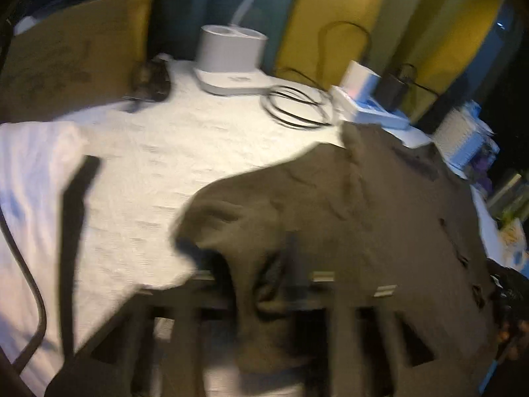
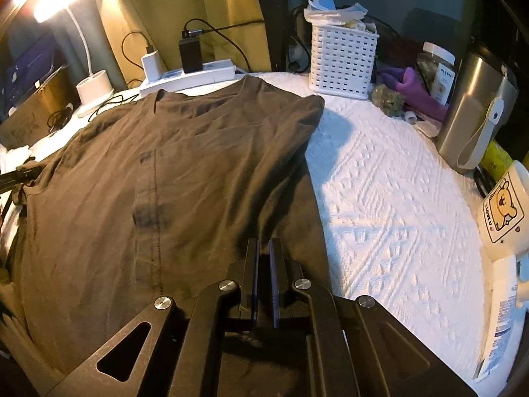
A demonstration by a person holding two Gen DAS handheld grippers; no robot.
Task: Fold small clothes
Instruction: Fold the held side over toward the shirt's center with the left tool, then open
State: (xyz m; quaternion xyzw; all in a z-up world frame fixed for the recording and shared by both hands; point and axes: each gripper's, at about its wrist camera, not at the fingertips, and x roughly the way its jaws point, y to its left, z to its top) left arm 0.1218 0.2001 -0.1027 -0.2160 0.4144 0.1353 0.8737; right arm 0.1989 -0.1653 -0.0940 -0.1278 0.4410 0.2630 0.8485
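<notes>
A dark olive-brown T-shirt (image 2: 165, 172) lies spread on the white textured table cover (image 2: 396, 205), collar toward the far edge. My right gripper (image 2: 264, 248) is shut on the shirt's near hem. In the blurred left wrist view my left gripper (image 1: 291, 264) is shut on the shirt (image 1: 347, 211), with cloth bunched and draped over its fingers. The left gripper's tip also shows at the shirt's left edge in the right wrist view (image 2: 24, 173).
At the back stand a power strip with chargers (image 2: 188, 74), a white lamp base (image 2: 94, 87), a white basket (image 2: 342, 58) and a coiled cable (image 1: 297, 106). A steel kettle (image 2: 476, 112), a jar (image 2: 438, 69) and a bear mug (image 2: 504, 211) are at the right.
</notes>
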